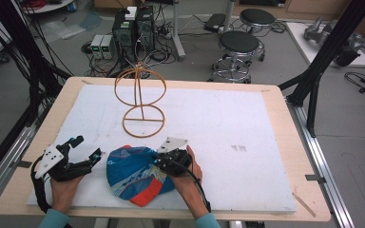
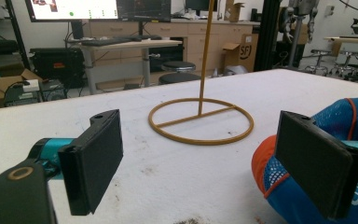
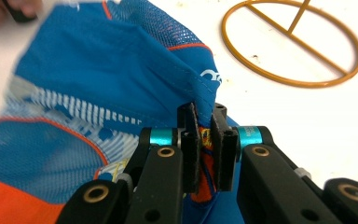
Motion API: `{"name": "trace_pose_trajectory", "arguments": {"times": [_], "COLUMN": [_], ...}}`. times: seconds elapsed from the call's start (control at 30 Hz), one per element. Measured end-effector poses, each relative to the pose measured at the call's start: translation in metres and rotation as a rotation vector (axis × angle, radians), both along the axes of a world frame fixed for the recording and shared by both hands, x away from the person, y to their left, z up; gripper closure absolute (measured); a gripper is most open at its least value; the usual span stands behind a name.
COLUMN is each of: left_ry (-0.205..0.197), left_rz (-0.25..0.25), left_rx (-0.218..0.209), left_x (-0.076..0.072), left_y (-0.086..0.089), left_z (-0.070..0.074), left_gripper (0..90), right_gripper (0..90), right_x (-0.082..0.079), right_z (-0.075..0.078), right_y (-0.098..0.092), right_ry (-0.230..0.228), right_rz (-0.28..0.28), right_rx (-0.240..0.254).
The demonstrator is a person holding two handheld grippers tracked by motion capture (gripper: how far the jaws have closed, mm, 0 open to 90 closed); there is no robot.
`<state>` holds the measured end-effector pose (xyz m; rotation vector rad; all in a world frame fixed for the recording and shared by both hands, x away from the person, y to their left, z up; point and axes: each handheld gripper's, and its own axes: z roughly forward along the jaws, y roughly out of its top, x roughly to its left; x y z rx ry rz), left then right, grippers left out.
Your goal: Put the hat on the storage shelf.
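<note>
A blue and orange cap lies on the white board near the table's front edge. My right gripper sits at the cap's right side, shut on a fold of its fabric; in the right gripper view the jaws pinch the cap's blue and orange cloth, right gripper. My left gripper rests to the left of the cap, open with nothing between its fingers; in the left gripper view the cap lies behind the right-hand finger. A gold wire stand rises behind the cap.
The wire stand's ring base lies on the white board ahead of the left gripper. Stools, computer boxes and cables stand on the floor beyond the table's far edge.
</note>
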<state>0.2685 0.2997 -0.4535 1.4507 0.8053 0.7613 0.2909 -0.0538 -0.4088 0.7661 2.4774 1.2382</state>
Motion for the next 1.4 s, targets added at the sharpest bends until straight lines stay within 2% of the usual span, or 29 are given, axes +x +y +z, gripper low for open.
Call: {"name": "trace_pose_trajectory", "arguments": {"times": [0.13, 0.33, 0.37, 0.4, 0.43, 0.5, 0.57, 0.7, 0.97, 1.2, 1.3, 1.4], "left_ry": [0.000, 0.000, 0.000, 0.000, 0.000, -0.001, -0.001, 0.000, 0.000, 0.000, 0.000, 0.000], "left_rz": [0.001, 0.000, 0.000, 0.000, 0.000, 0.000, -0.001, 0.000, 0.001, 0.000, 0.000, 0.000], "left_rx": [-0.001, 0.000, 0.000, 0.000, 0.000, 0.000, 0.002, -0.001, 0.000, 0.000, 0.000, -0.001], "left_x": [0.000, 0.000, 0.000, 0.000, 0.000, 0.000, 0.000, 0.000, 0.000, 0.000, 0.000, 0.000], "left_y": [0.000, 0.000, 0.000, 0.000, 0.000, 0.000, 0.000, 0.000, 0.000, 0.000, 0.000, 0.000], "left_z": [0.000, 0.000, 0.000, 0.000, 0.000, 0.000, 0.000, 0.000, 0.000, 0.000, 0.000, 0.000], "left_gripper": [15.8, 15.8, 15.8, 15.8, 15.8, 15.8, 15.8, 15.8, 15.8, 15.8, 15.8, 15.8], "right_gripper": [84.6, 84.6, 84.6, 84.6, 84.6, 84.7, 84.7, 84.7, 84.7, 84.7, 84.7, 84.7], "right_x": [0.000, -0.003, -0.004, -0.005, -0.005, -0.007, -0.007, -0.008, -0.010, -0.013, -0.015, -0.015], "right_z": [0.002, 0.015, 0.018, 0.023, 0.023, 0.028, 0.030, 0.031, 0.041, 0.043, 0.045, 0.047], "right_y": [-0.002, -0.003, -0.004, -0.005, -0.005, -0.008, -0.010, -0.011, -0.014, -0.015, -0.016, -0.017], "right_ry": [0.000, -0.041, -0.053, -0.069, -0.069, -0.096, -0.102, -0.106, -0.157, -0.190, -0.209, -0.208], "right_rz": [0.000, -0.002, -0.006, -0.013, -0.013, -0.030, -0.039, -0.045, -0.056, -0.064, -0.064, -0.068], "right_rx": [0.032, 0.090, 0.105, 0.142, 0.142, 0.183, 0.212, 0.239, 0.298, 0.329, 0.361, 0.383]}}
